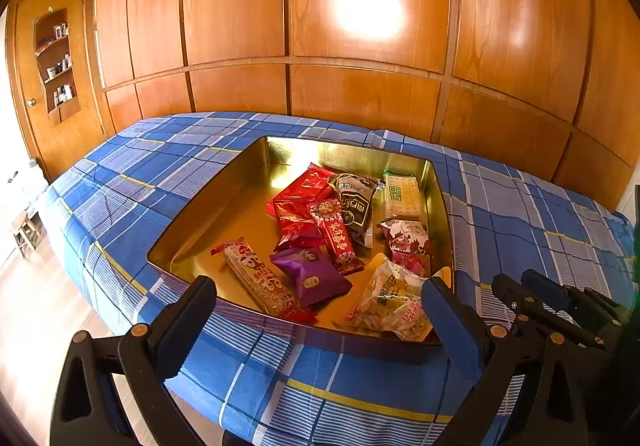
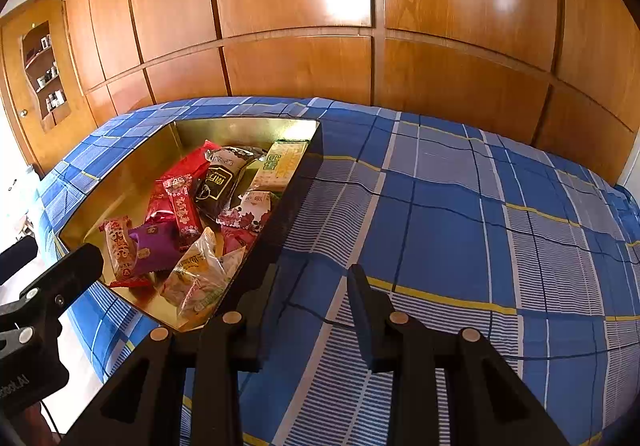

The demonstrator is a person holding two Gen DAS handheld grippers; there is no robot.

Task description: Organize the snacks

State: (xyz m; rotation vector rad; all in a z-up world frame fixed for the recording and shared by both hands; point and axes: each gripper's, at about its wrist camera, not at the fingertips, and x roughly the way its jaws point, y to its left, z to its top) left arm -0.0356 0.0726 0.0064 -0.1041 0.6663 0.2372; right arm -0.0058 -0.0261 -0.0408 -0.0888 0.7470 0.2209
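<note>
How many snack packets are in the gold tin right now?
9 visible: two red at centre, patterned red bar, dark, purple, long bar, clear bag, pink-white, yellow-green. Others may hide underneath.

shelf items in the door niche (image 1: pixel 60 66) too small to tell. pale cracker pack (image 1: pixel 402 196) print unreadable. clear snack bag (image 1: pixel 394 304) partly behind the left gripper's blue finger (image 1: pixel 452 326). left gripper (image 2: pixel 48 286) cut off at the right view's edge. stool (image 1: pixel 26 232) washed out by glare.
</note>
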